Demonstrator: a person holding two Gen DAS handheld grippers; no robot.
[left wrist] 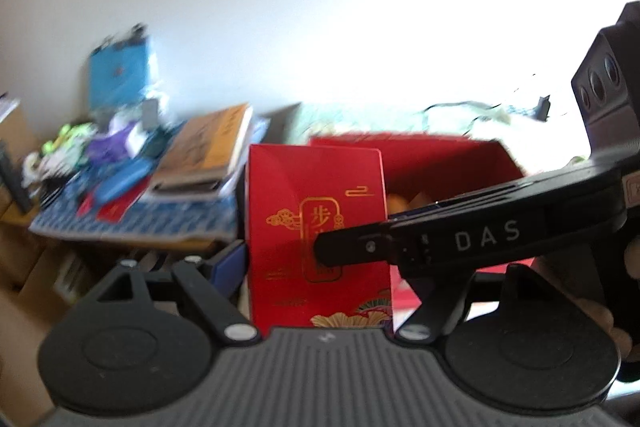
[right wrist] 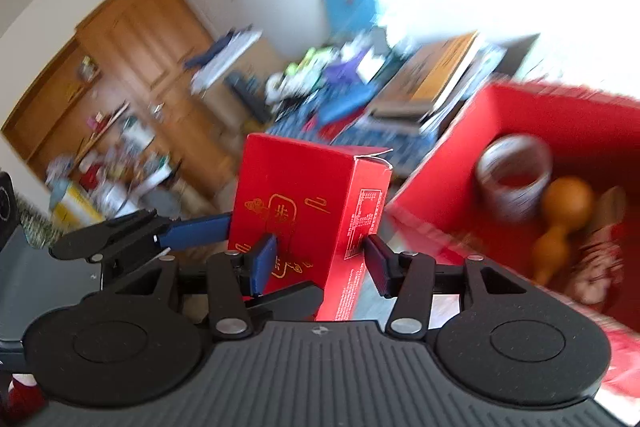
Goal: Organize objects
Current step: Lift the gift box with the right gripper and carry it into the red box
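A tall red box with gold print (left wrist: 316,235) (right wrist: 304,203) is held up in the air by both grippers. My left gripper (left wrist: 316,255) is shut on it across its wide sides; its blue finger (right wrist: 192,231) shows in the right wrist view. My right gripper (right wrist: 320,263) is shut on the red box near its lower corner, one blue pad (right wrist: 262,263) on the printed face and the other on the side panel. Its black finger (left wrist: 440,239) crosses the left wrist view. Behind stands a large open red bin (right wrist: 448,163) (left wrist: 448,155).
The bin holds a white-and-blue cup (right wrist: 514,175), an orange gourd (right wrist: 560,219) and a patterned item (right wrist: 600,263). A cluttered table (left wrist: 132,223) carries a stack of books (left wrist: 208,155) and a blue bag (left wrist: 118,75). A wooden cabinet (right wrist: 120,67) stands at the left.
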